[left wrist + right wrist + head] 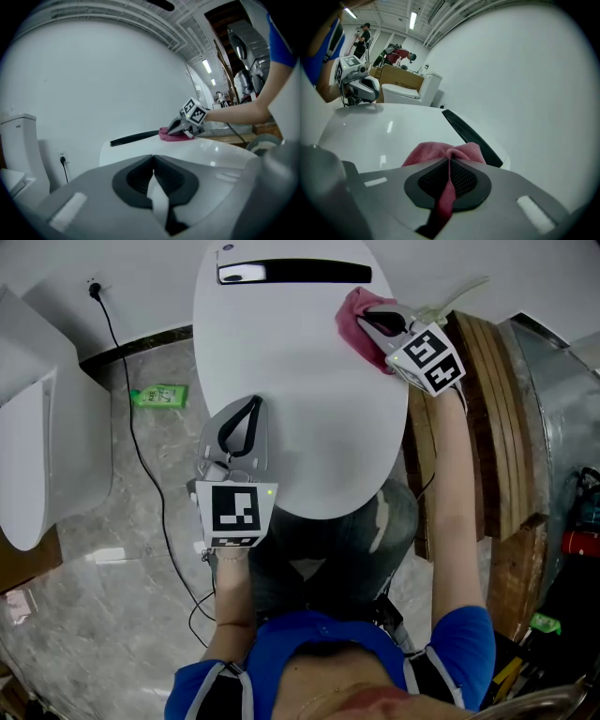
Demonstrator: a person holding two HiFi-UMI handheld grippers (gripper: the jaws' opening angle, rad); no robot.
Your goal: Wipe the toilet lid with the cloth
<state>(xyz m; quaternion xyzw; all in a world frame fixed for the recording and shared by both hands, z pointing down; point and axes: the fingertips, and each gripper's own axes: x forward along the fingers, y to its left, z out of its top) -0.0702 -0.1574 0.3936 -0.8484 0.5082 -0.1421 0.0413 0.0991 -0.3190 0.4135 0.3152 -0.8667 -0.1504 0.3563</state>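
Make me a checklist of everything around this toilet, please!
Surface: white lid, closed.
Job's things: pink cloth on the lid's far right part.
Clutter: green packet on the floor.
Grippers: right gripper shut on the cloth; left gripper shut, empty, at the lid's left edge.
Cables: black cable runs from a wall plug across the floor.
Surroundings: second toilet at left; wooden planks at right.

Nothing legible: the green packet [159, 396] bears print, perhaps lettering, too small and blurred to read.
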